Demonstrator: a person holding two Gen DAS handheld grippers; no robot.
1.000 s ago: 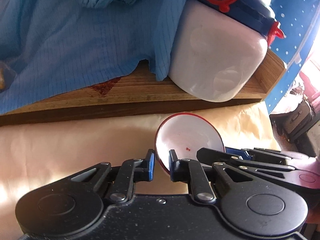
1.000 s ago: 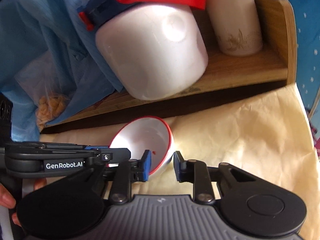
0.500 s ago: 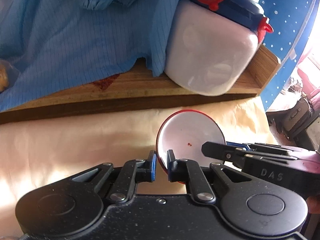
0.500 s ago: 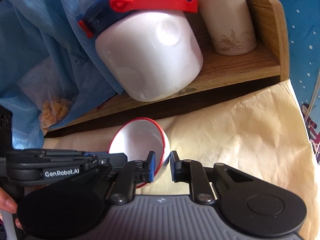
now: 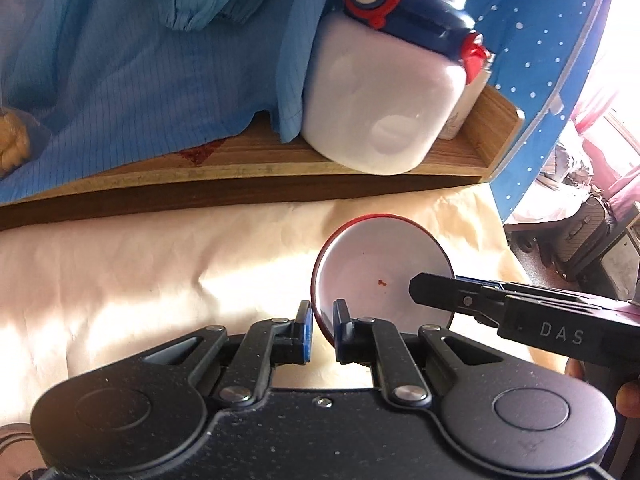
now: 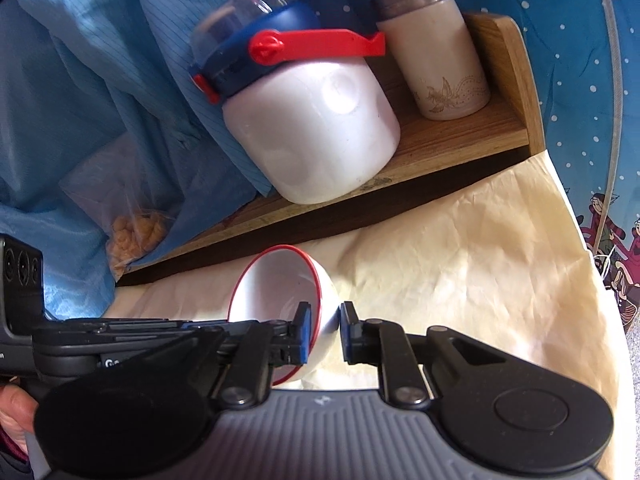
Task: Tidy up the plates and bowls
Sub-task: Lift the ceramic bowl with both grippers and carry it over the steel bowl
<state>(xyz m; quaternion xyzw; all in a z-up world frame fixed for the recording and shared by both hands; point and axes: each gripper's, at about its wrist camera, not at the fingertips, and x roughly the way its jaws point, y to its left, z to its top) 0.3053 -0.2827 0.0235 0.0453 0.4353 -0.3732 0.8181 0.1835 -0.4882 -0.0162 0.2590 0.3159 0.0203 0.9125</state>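
While tilted, bowl (image 5: pixel 380 268) rim pinched between both tools

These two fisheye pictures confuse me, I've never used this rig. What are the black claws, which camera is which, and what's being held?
No robot arm here: a person carries a two-finger gripper in each hand, and each gripper has its own camera looking along its fingers.

The left wrist view shows the left gripper at the bottom, clamped on the rim of a white bowl with a red rim. The right gripper enters from the right side of that view.

The right wrist view shows the right gripper pinching the same bowl on its opposite side. So both hold one bowl, tipped on edge, over a cream cloth.

Behind is a wooden shelf with a white jug with a blue and red lid, a cream flask and blue fabric.
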